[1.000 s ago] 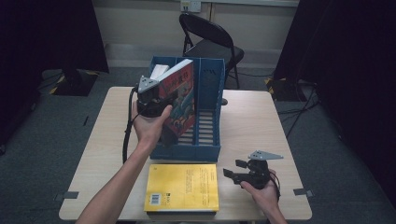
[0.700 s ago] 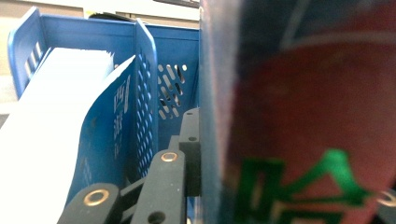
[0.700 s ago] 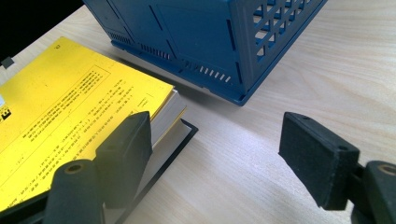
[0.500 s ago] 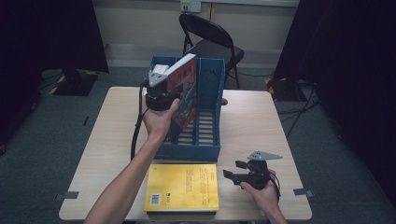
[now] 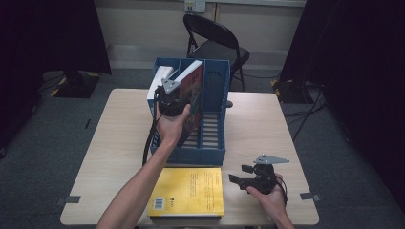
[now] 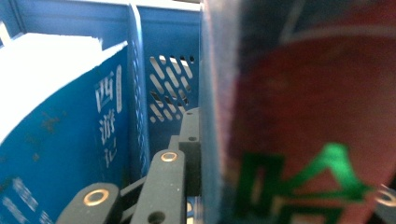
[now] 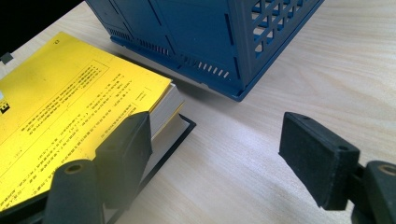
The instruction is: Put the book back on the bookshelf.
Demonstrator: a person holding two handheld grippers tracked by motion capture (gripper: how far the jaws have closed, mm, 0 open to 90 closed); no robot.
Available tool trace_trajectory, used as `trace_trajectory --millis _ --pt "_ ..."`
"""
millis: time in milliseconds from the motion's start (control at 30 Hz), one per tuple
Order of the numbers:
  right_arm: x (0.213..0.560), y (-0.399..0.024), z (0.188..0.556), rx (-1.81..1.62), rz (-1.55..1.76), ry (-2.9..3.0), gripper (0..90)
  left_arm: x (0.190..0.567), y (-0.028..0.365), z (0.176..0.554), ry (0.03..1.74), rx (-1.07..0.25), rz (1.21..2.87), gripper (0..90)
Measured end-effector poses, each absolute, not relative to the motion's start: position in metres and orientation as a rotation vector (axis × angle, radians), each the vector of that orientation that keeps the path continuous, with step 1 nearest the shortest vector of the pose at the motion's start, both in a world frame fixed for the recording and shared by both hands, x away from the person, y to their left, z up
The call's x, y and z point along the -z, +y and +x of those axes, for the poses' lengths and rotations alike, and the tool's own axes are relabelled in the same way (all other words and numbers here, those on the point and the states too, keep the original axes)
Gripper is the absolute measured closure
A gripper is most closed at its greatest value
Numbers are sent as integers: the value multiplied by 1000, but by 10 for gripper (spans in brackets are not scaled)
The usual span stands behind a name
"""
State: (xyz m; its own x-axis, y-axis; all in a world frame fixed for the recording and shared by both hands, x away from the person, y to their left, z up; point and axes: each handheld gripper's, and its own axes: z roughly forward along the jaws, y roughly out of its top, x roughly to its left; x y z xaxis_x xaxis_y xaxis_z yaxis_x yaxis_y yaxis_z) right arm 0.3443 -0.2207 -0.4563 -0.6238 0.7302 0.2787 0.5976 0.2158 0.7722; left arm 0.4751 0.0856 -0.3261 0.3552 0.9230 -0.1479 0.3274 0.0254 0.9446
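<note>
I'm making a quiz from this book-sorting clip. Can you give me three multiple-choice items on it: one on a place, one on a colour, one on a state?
1. Where does the yellow book lie?
A. flat on the table, in front of the blue file rack
B. inside the rack
C. on the chair

2. What colour is the cover of the book that the left gripper holds?
A. green
B. red
C. white

3. How do the right gripper jaws stand?
A. shut on the yellow book
B. shut on nothing
C. open

Answers: 1 A, it rests before the rack's near edge; 2 B, red shows beside the jaw; 3 C, bare table lies between them.
</note>
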Motion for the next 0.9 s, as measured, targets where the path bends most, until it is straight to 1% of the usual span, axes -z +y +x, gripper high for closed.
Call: trace_trajectory --millis 200,533,733,900 --pt "457 -221 345 -1371 1283 2336 247 342 89 475 1178 -661 1531 745" --pt "457 -219 345 -1368 1282 2342 248 365 91 466 1129 -630 1559 743" --pt "458 -218 345 -1360 1281 2350 248 369 97 459 1077 -610 1590 735" --pt "459 -216 346 -1353 1279 2358 248 372 103 454 1070 -592 1609 723"
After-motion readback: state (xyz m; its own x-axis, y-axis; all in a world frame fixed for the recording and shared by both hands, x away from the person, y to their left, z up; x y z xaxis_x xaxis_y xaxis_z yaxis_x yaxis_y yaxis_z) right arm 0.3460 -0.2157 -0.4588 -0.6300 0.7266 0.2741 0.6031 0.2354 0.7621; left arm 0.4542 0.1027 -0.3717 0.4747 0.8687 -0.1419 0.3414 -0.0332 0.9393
